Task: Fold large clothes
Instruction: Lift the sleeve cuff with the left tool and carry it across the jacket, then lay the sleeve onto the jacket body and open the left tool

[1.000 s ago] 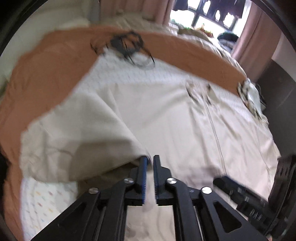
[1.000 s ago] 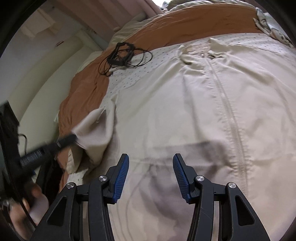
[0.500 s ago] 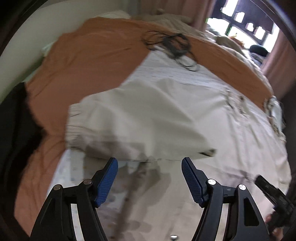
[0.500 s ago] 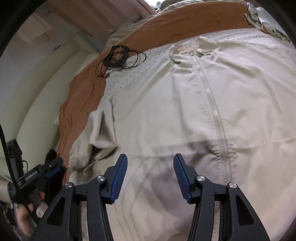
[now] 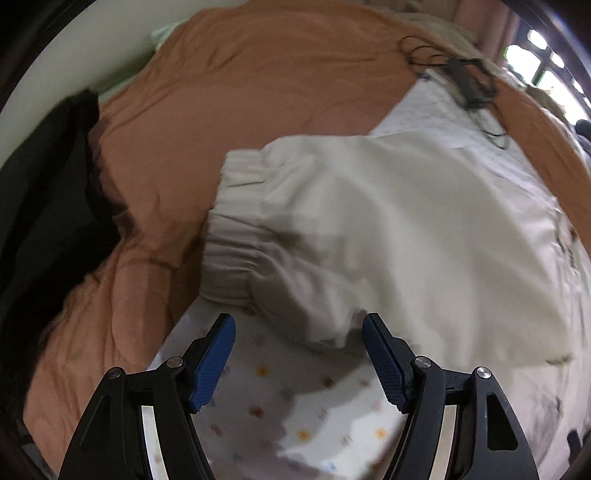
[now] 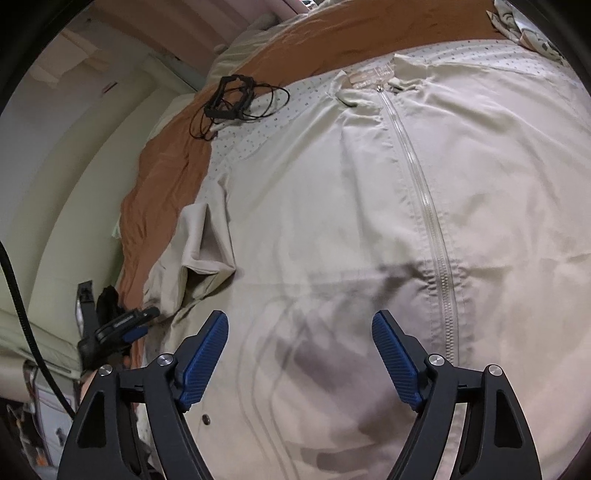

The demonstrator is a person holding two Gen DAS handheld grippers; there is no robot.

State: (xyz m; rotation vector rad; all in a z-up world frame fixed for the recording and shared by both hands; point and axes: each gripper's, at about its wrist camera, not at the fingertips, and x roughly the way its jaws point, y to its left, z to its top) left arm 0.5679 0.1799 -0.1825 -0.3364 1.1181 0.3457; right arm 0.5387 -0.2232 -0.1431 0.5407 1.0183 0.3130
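Black tangled cable [image 6: 236,99] on orange blanket [image 6: 166,177] beside beige jacket [image 6: 332,206]

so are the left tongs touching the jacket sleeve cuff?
Apart. The left wrist view shows the left tongs open, patterned sheet visible between both pads and the ribbed cuff, which lies beyond the fingertips.

**Bedroom, daylight at the far window**

A bed fills the view, its orange cover [image 5: 266,92] rumpled over a white dotted sheet [image 5: 295,417]. Pale cream wall [image 6: 74,147] runs alongside. Bright window [image 5: 543,62] glows past pinkish curtains [image 6: 207,22]; black cables [image 6: 236,99] lie coiled on the bedding.
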